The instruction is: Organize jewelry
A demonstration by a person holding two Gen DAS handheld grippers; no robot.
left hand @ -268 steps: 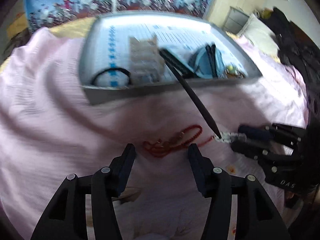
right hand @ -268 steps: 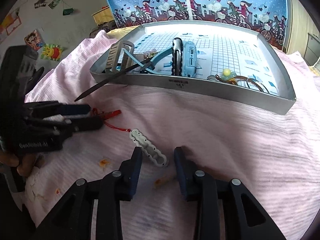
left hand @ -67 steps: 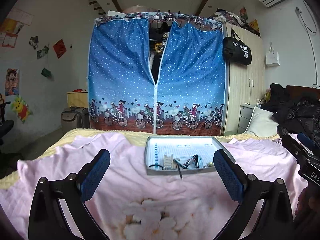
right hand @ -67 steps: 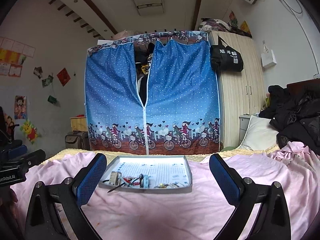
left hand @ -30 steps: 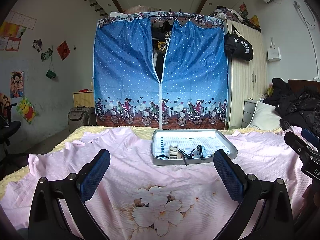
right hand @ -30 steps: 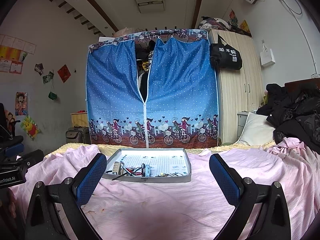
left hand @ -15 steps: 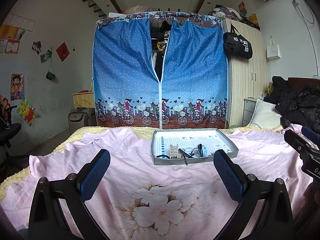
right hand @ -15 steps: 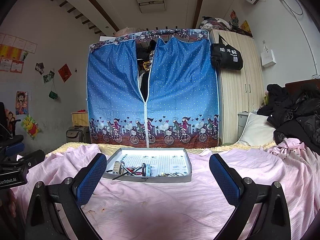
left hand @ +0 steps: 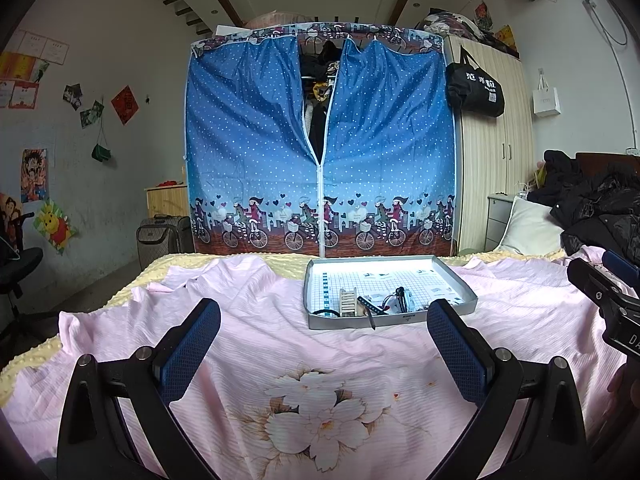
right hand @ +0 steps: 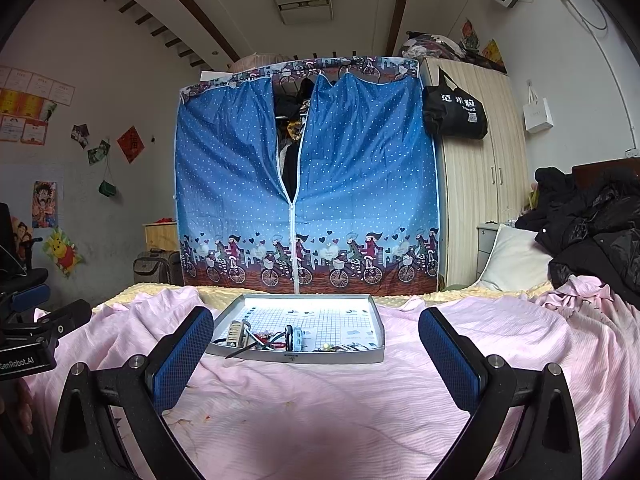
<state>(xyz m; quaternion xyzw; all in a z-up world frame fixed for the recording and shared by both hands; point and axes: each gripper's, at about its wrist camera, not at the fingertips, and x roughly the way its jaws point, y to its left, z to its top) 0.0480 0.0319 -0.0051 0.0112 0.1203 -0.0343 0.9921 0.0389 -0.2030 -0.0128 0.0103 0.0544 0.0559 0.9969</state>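
Jewelry (right hand: 280, 338) is lying bunched along the near edge of the grey tray (right hand: 376, 320), which is sitting on the pink bedspread (right hand: 320, 408) well ahead of you. A dark stick (left hand: 369, 314) is poking its tip over that near rim toward you. You are holding the left gripper (left hand: 324, 342) and right gripper (right hand: 316, 344) spread wide and empty.

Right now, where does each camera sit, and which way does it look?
Left wrist: sits on the left gripper, faces the tray and blue wardrobe; its open fingers show.
Right wrist: sits on the right gripper, faces likewise; its open fingers show.
Shared: tray, wardrobe, pink bedsheet.
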